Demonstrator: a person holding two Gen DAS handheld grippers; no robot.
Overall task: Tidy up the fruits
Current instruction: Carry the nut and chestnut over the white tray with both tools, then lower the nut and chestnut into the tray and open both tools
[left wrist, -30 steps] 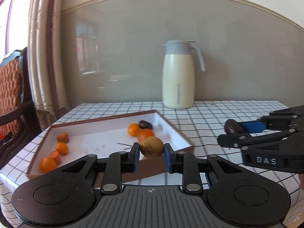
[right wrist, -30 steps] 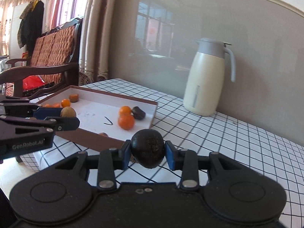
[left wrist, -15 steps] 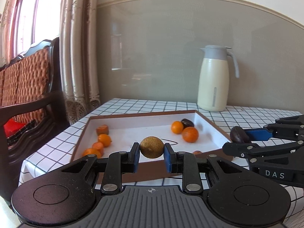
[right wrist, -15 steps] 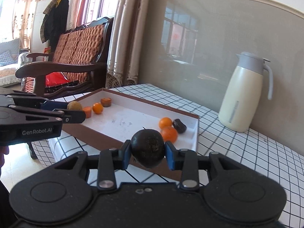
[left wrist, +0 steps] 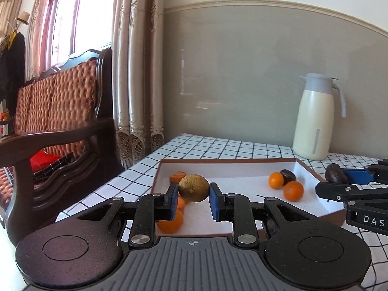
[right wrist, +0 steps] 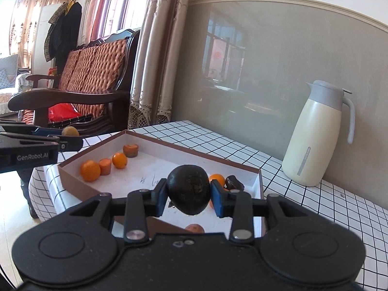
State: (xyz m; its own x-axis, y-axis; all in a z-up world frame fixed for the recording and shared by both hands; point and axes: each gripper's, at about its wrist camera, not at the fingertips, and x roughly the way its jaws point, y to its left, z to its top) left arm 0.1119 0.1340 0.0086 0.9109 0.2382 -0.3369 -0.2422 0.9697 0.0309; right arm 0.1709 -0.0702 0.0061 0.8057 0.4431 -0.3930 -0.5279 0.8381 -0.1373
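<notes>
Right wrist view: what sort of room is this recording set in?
Most likely a home living or dining room: a wooden sofa with woven cushions, curtains at a window, coats and a hat on a rack, and a checked tablecloth with a jug.

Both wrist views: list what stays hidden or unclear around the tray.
- Left wrist view: the left claw and its brown fruit cover part of the orange row.
- Right wrist view: the right claw and its dark fruit hide the tray floor behind; the pen marks there are too small to read.
</notes>
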